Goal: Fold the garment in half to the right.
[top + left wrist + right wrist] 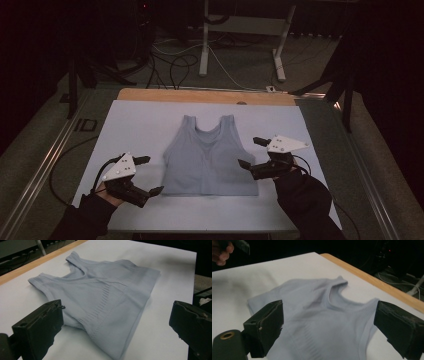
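With both tongs apart, left tongs (149, 175) and right tongs (253, 151) flanking the tank top (209, 159), we pinch its side edges cleanly off the worktop (135, 120) to fold.

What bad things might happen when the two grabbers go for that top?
The top is thin and lies flat on the white sheet, so open jaws might pinch the sheet too, or catch only one layer. The left gripper is near the bottom corner, the right gripper higher up its side; uneven grips may fold it crooked.
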`<state>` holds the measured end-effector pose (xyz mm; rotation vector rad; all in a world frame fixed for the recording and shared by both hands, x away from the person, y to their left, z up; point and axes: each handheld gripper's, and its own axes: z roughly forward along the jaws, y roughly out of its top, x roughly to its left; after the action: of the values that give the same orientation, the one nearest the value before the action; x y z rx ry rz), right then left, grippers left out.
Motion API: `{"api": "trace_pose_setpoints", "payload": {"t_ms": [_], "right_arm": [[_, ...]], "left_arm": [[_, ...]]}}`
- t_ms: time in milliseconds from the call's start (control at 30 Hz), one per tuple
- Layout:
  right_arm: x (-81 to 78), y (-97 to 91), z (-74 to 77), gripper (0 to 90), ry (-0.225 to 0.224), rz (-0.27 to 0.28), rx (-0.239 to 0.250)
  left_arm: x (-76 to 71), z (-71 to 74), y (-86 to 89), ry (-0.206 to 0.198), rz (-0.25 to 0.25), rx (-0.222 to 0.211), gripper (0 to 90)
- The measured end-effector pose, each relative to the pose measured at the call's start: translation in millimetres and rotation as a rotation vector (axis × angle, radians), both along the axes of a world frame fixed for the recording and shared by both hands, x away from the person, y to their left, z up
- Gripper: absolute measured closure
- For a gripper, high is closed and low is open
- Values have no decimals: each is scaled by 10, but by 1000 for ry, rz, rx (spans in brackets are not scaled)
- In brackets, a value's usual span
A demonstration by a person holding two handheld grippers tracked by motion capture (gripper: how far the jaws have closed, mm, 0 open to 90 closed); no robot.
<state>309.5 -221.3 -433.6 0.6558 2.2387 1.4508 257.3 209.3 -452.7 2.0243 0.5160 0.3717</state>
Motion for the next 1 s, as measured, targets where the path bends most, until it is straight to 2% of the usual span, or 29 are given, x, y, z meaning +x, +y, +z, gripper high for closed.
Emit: {"api": "trace_pose_setpoints", "payload": {"t_ms": [233, 467, 600, 1000], "right_arm": [[159, 208, 66, 91, -12, 26, -24], [304, 454, 136, 90, -11, 41, 6], [415, 582, 159, 91, -9, 47, 0], [736, 902, 125, 91, 8, 70, -18]], "left_arm": [[21, 45, -37, 8, 7, 17, 3], [21, 48, -81, 14, 28, 17, 3], [8, 62, -96, 7, 36, 22, 3], [6, 21, -182, 15, 80, 39, 3]]}}
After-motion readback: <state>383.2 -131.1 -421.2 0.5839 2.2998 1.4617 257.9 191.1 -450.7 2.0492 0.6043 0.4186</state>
